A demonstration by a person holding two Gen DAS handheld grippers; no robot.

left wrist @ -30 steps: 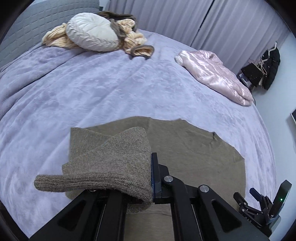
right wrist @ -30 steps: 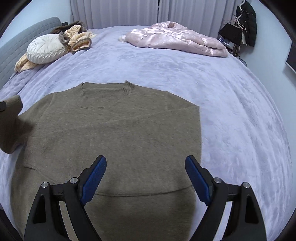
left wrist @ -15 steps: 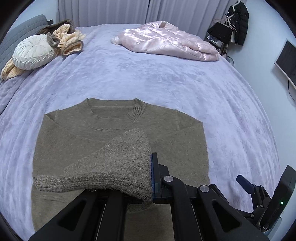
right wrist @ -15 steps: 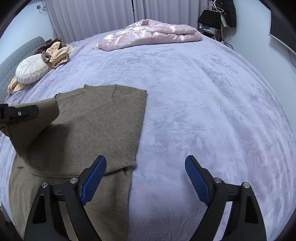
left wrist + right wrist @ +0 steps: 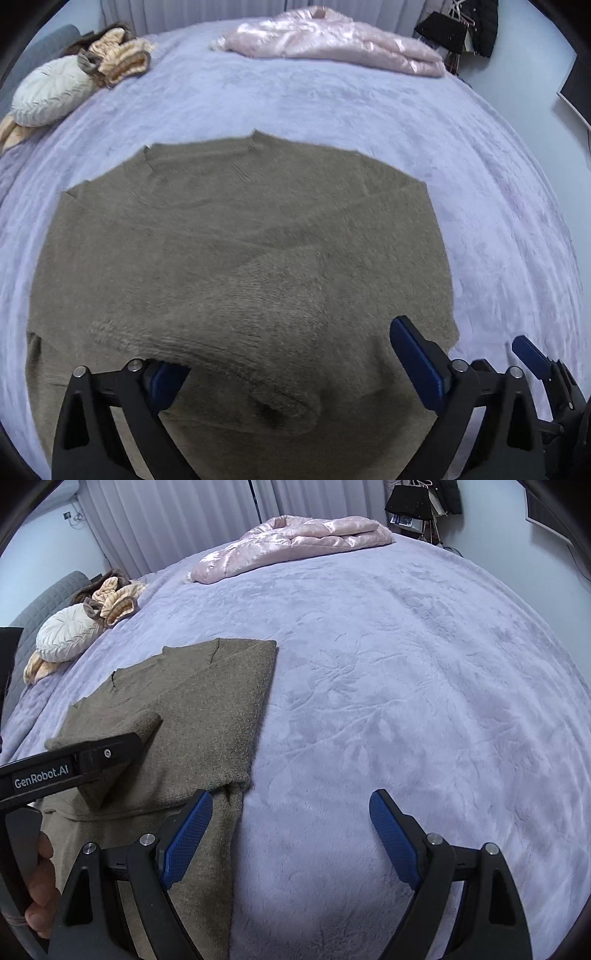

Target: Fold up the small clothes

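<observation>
Lavender bed [image 5: 388, 686], sweater [image 5: 240, 251] partly folded: one sleeve laid in, the lengthwise folds not yet made.
Left gripper [image 5: 291, 373] has its fingers apart over the sleeve cuff [image 5: 236, 350], which lies on the sweater's body below them (released, by the look of it); right gripper [image 5: 291, 830], fingers spread wide and empty, hovers at the sweater's right edge, its left finger [image 5: 188, 838] above the hem.
</observation>
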